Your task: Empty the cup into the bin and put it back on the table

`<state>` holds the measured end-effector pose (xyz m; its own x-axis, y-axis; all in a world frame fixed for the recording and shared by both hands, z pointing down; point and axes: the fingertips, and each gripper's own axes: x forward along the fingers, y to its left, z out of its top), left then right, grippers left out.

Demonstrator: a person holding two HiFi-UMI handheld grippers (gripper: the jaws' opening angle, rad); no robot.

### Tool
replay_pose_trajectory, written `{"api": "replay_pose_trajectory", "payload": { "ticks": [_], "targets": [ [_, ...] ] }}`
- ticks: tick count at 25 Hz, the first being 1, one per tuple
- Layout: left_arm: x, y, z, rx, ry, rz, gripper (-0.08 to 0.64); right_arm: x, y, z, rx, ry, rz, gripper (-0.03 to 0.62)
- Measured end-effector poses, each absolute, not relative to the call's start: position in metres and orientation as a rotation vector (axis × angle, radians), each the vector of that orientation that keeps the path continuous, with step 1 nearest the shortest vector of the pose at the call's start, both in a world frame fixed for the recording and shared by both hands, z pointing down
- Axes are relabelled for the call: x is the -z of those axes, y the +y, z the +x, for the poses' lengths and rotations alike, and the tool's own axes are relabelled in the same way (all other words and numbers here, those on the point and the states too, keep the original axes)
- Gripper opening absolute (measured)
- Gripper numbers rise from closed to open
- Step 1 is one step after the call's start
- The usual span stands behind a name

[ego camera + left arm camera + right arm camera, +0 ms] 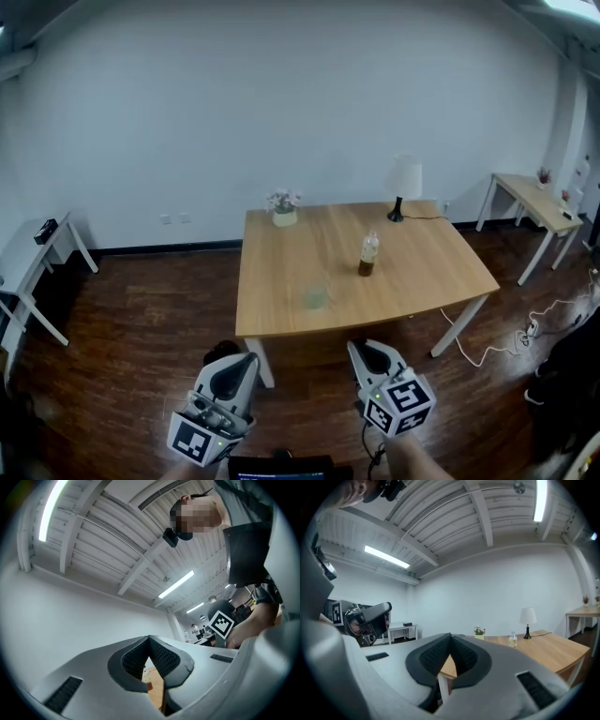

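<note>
Only the head view shows me the cup (317,295). It is clear and faint, standing near the front edge of the table (281,272), below-left of the bottle (368,254). The right gripper view catches the bottle, lamp (528,616) and flowers (478,631), but I cannot make the cup out there. The left gripper view tilts up at the ceiling, with only a sliver of wood showing. The left gripper (242,361) and right gripper (364,349) sit at the bottom of the frame, short of the table, each with its jaws together on nothing. Bare floor (141,319) flanks the table, and cables (487,352) trail at right.

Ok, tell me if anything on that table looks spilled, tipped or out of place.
Nothing stands out. The cup, bottle, lamp and flower pot all stand upright on the wooden table, and no spill shows around them.
</note>
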<state>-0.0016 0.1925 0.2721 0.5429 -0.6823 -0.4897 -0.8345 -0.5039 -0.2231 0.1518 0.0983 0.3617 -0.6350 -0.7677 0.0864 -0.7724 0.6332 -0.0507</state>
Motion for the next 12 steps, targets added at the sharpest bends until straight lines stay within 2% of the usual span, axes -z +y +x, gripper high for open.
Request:
{"api": "replay_pose_trajectory", "payload": {
  "ticks": [12],
  "targets": [
    [-0.279, 0.093, -0.055, -0.495, 1.197, -2.386, -0.008, -0.369, 0.003, 0.11, -0.127, -2.726, 1.368, 0.0]
  ]
}}
